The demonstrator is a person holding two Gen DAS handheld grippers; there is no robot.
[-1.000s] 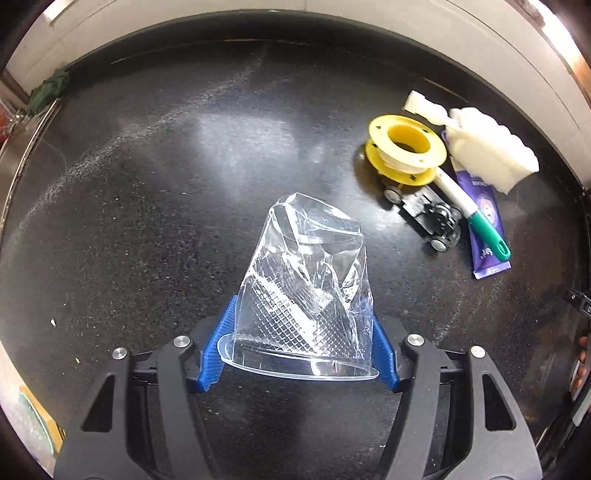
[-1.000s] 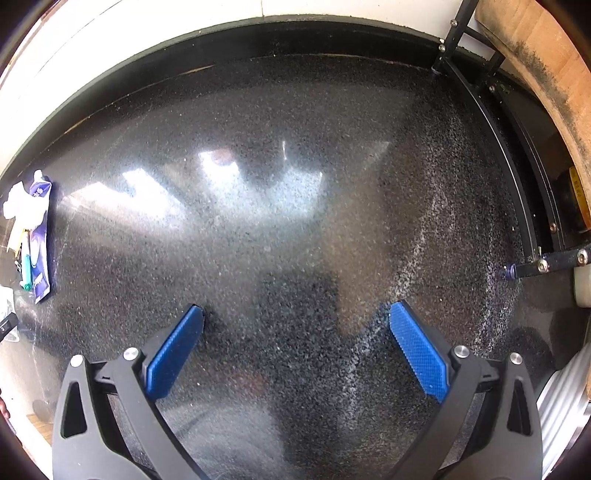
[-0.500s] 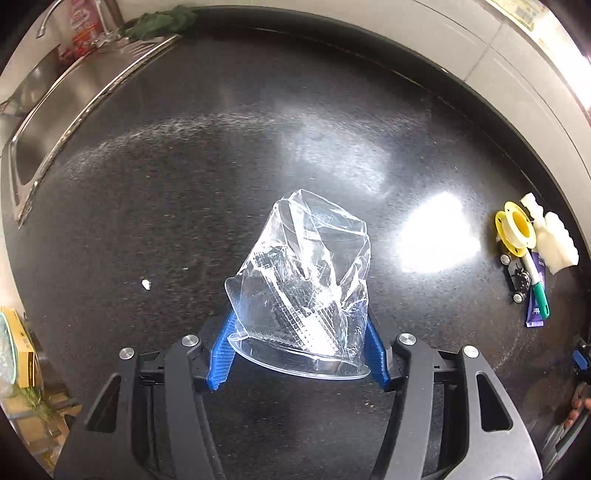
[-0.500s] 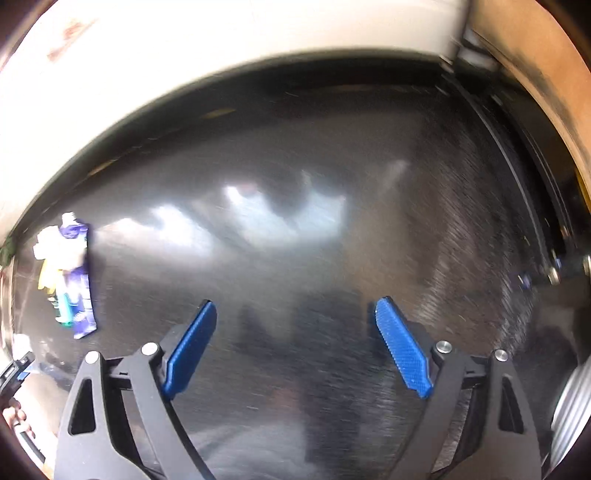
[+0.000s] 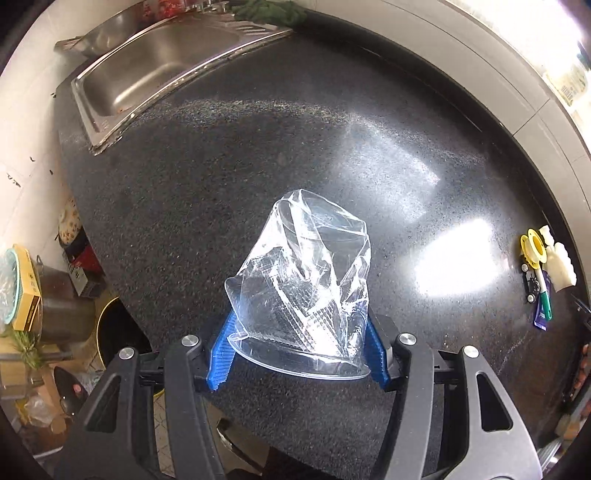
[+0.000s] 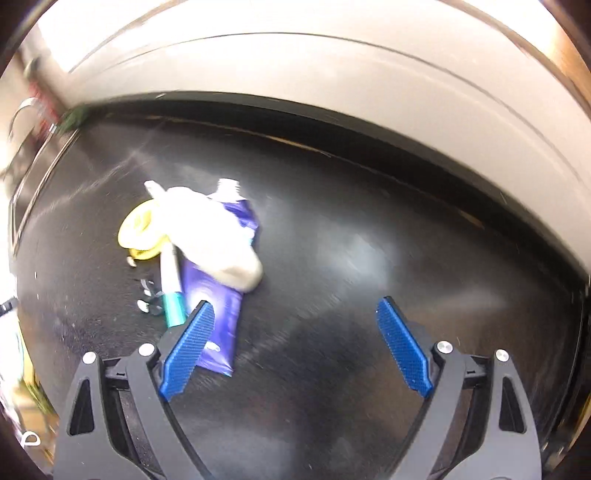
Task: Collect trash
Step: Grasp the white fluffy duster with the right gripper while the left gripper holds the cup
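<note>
The black speckled countertop [image 5: 258,155] fills most of the left wrist view, glossy with bright reflections, and a pale wall runs along its far edge at the upper right. A steel sink [image 5: 155,74] is set into the upper left corner, with a dark green cloth [image 5: 266,13] bunched behind it. Off the counter's edge at the lower left, floor clutter shows: a metal pot, a yellow box and some greenery. In the lower middle, the left gripper [image 5: 297,354] is clamped on a crushed clear plastic cup [image 5: 306,280], its blue pads pressing both sides near the rim. Far right lies a small heap: a yellow spool [image 5: 532,246], white foam [image 5: 561,267] and a purple tube [image 5: 543,314]. In the blurred right wrist view, the right gripper [image 6: 293,350] hangs over the counter with its jaws wide apart, having just narrowed a little, nothing between them. Its left pad overlaps the purple tube [image 6: 216,310], with a green-tipped pen [image 6: 171,284] beside.
</note>
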